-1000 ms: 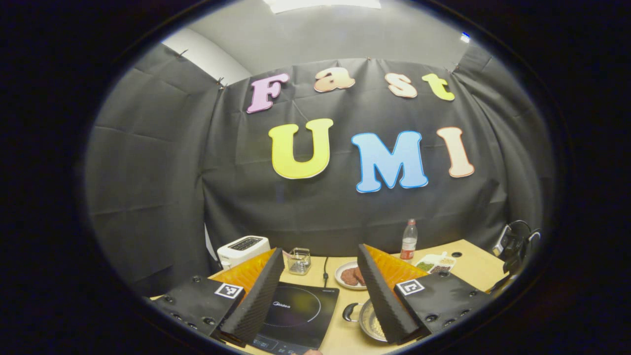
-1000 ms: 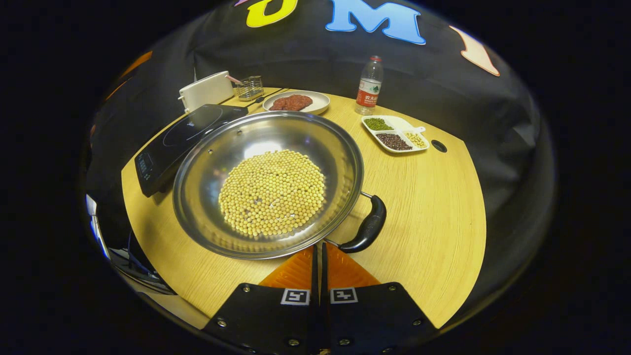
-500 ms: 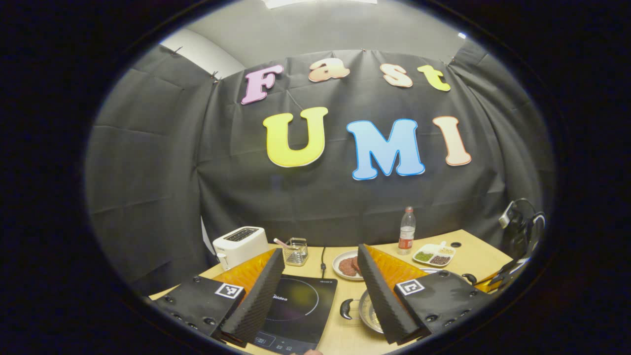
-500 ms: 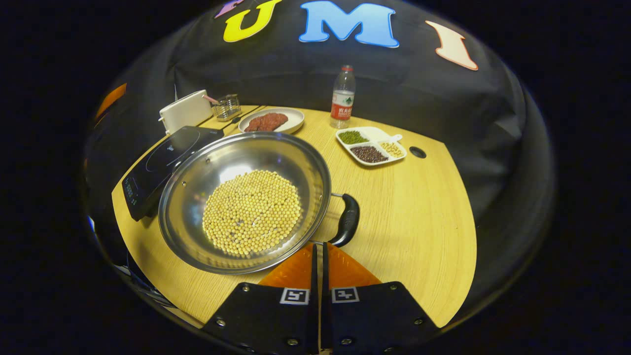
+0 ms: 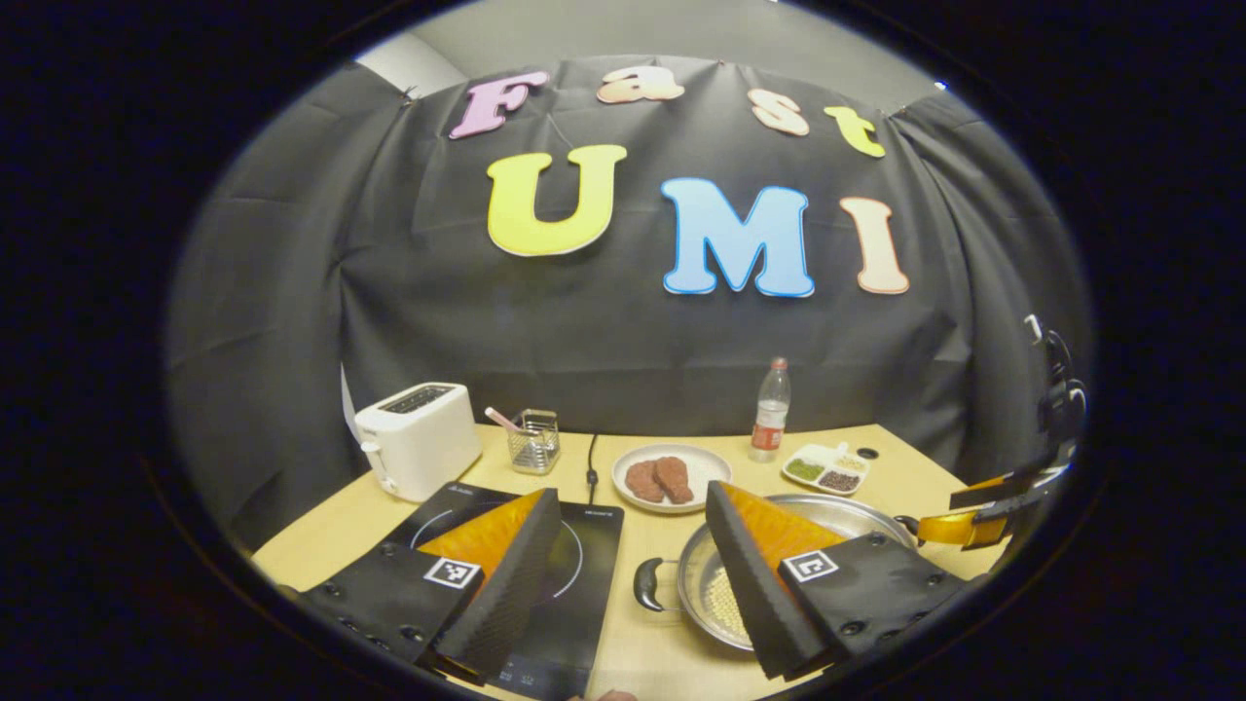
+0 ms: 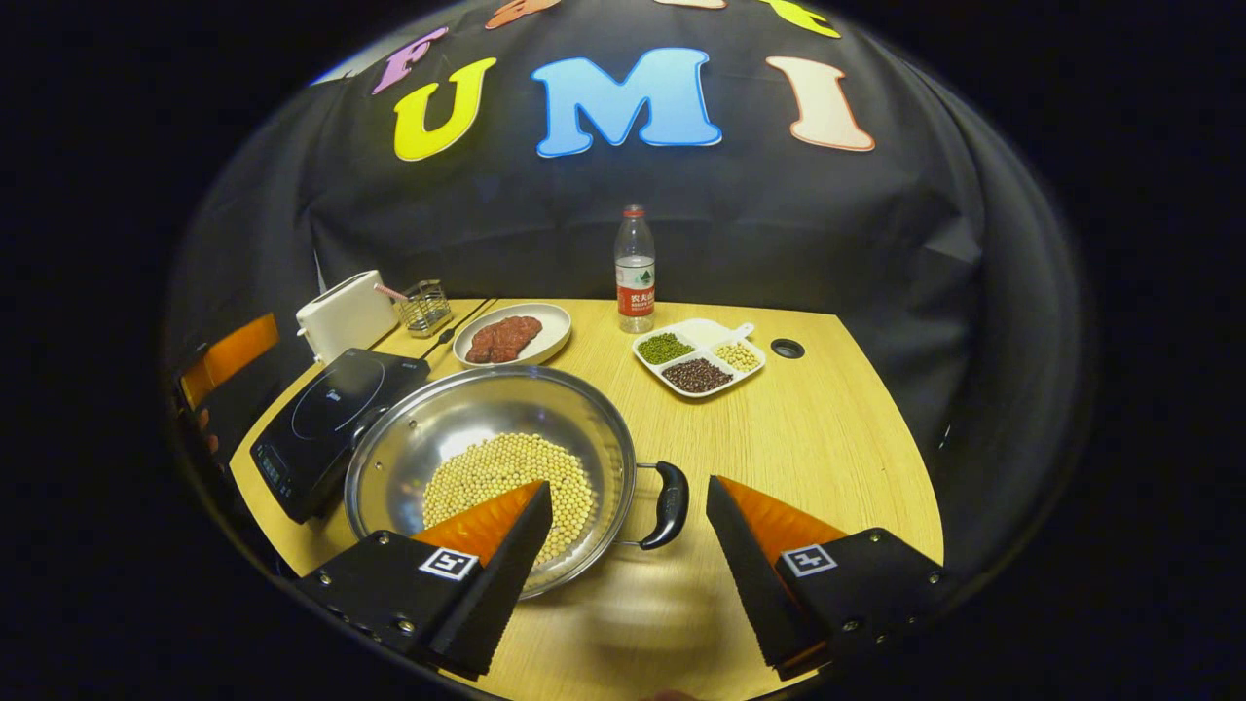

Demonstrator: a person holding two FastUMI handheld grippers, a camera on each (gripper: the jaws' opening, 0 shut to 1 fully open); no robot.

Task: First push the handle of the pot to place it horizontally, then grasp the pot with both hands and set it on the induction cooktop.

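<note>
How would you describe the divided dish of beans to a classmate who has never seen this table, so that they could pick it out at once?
Start at the wooden table and find the upright plastic water bottle at its far edge, by the black cloth. Just in front of it, slightly to the right, lies the white divided dish. Unlike the round plate of meat nearby, it has three compartments: green, dark and pale beans.

In the left gripper view, the left gripper's point(image 5: 633, 574) right finger stands in front of the pot point(image 5: 706, 594) and hides most of its bowl, while its left finger covers part of the induction cooktop point(image 5: 584, 584). The right gripper point(image 5: 983, 511) shows far off at the edge, cut short. In the right gripper view, the right gripper's point(image 6: 628, 565) left finger hides the pot's point(image 6: 467, 428) near rim. The bottle's point(image 6: 635, 270) label is too small to make out.
</note>
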